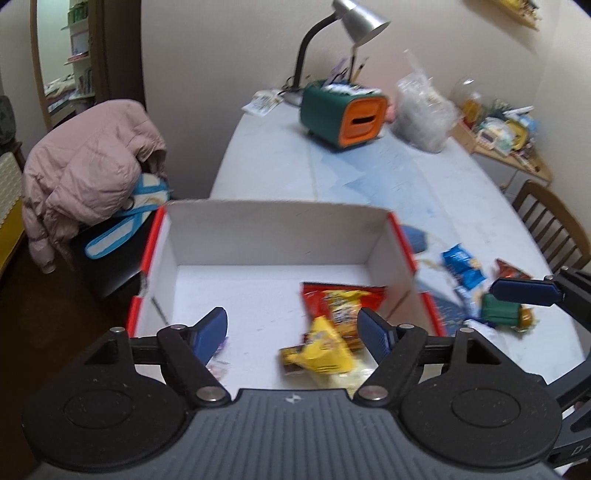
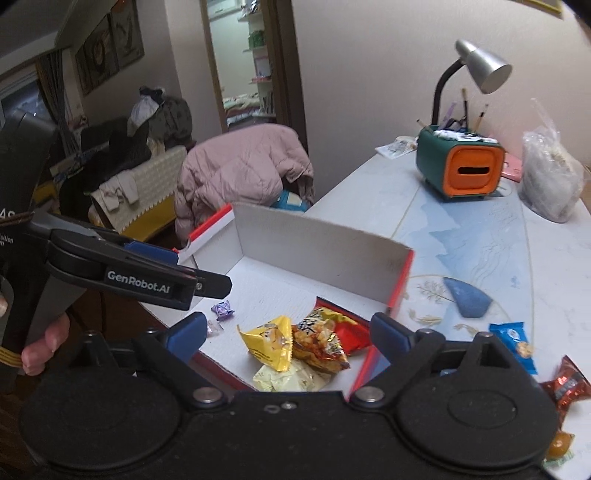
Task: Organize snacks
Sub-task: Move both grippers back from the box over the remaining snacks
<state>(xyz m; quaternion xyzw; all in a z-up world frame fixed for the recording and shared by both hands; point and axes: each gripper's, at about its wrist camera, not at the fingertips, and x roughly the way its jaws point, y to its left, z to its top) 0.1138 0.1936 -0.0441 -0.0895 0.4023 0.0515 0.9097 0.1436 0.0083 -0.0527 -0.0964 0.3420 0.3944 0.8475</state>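
A white box with red rim sits on the table. Inside lie a red snack bag, a yellow packet, a pale packet and a small purple candy. My left gripper is open and empty over the box. My right gripper is open and empty over the box's near right corner; one of its fingers shows in the left wrist view. Outside the box lie a blue packet, a green packet and a red-brown packet.
A green and orange organizer, a desk lamp and a clear plastic bag stand at the table's far end. A chair with a pink jacket stands left of the box. A wooden chair is on the right.
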